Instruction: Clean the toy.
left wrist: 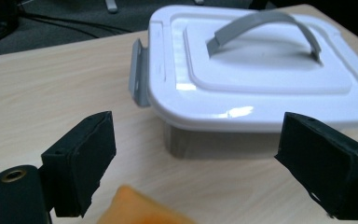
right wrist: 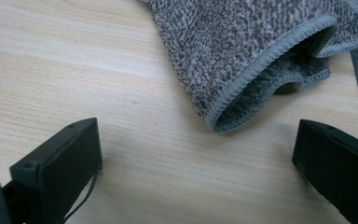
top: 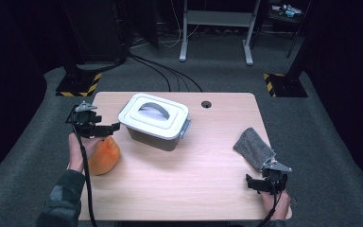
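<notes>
The left gripper (top: pixel 112 127) hangs with its jaws wide and empty just above the orange cloth (top: pixel 103 156) at the table's left edge, aimed at the lidded white storage box (top: pixel 154 120), perhaps its next target. The right gripper (top: pixel 251 183), also gaping and empty, waits low beside the grey cloth (top: pixel 254 147), well placed to pinch its hem. The pale wooden table (top: pixel 203 189) stands on grey carpet in a dark room, cables trailing behind.

Left hand-held gripper (top: pixel 108 127) raised, jaws wide apart, right hand-held gripper (top: pixel 251 183) low, jaws spread
</notes>
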A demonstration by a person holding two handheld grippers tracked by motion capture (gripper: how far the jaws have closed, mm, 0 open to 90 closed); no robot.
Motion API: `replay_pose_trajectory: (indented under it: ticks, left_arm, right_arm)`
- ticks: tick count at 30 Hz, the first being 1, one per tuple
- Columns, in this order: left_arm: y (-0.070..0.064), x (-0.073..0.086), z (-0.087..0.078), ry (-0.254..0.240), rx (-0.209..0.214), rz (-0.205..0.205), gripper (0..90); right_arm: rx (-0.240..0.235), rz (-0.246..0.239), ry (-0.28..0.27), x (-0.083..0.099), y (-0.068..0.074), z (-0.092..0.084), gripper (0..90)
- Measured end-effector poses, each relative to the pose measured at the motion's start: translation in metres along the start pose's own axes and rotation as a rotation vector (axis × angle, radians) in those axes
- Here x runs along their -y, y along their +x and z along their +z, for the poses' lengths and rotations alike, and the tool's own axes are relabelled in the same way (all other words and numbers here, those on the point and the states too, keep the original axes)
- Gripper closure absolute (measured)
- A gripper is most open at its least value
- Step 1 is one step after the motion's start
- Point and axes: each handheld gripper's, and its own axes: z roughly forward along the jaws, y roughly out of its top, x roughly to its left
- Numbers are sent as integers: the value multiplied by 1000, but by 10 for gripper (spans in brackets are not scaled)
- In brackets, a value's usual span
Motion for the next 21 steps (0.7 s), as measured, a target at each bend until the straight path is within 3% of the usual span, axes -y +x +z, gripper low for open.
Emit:
replay_pose_trajectory:
  ticks: [8, 13, 14, 16, 21]
  left_arm:
    - [2, -18, 38, 34, 9, 4, 109]
    - [4, -18, 60, 82, 10, -14, 111]
    - [6, -19, 63, 102, 0, 2, 111]
    - [7, -19, 69, 104, 8, -16, 112]
    - [8, -20, 81, 135, 7, 9, 139]
  right_arm:
    - [-2, -2, -2, 0, 0, 0, 5]
    - [-2, -1, -2, 0, 0, 0, 5]
    - [-2, -1, -2, 0, 0, 0, 5]
    - [-2, -2, -2, 0, 0, 0, 7]
    - [-2, -1, -3, 0, 0, 0, 8]
